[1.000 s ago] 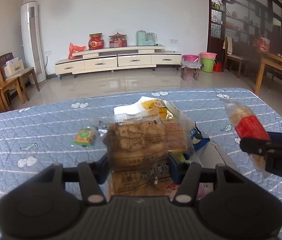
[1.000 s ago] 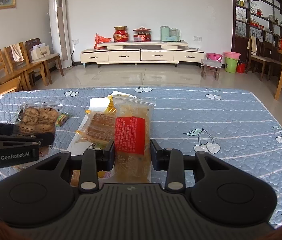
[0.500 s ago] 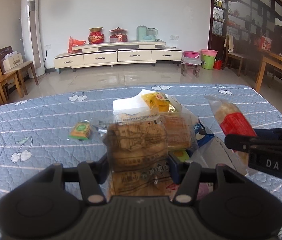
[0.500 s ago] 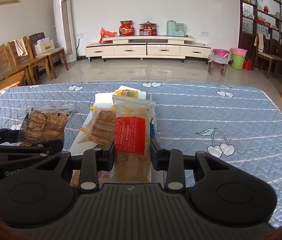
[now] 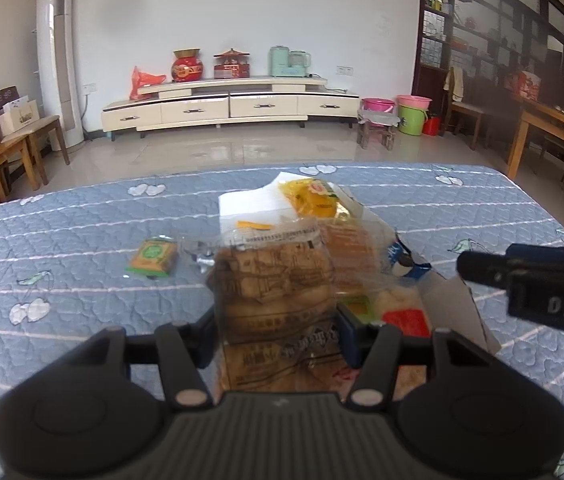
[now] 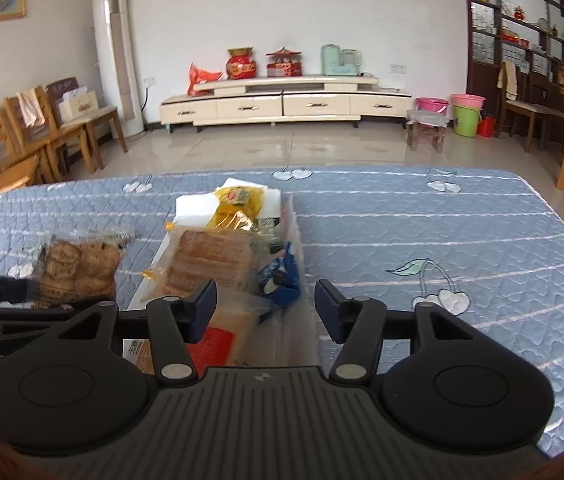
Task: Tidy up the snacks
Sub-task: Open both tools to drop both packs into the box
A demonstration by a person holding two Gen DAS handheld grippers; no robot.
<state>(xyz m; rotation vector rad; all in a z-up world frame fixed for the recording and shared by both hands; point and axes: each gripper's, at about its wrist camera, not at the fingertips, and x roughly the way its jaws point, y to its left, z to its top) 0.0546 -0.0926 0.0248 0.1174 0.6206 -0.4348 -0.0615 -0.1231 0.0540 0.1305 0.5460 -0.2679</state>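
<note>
One second on, the right hand-held gripper (image 6: pixel 266 304) is opening, its red-labelled packet (image 6: pixel 214 344) dropped into the box (image 6: pixel 296 240).

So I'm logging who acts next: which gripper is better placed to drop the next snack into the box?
Left. The left gripper is shut on the cookie packet beside the box; the right gripper is opening with nothing gripped, its red-label packet already inside.

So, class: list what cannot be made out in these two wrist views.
- Print on the clear brown-biscuit packet: blurred, left view.
- White open box: its bottom is hidden under snacks and the right gripper, whose jaws are opening.
- Red-labelled packet: partly behind a finger.
</note>
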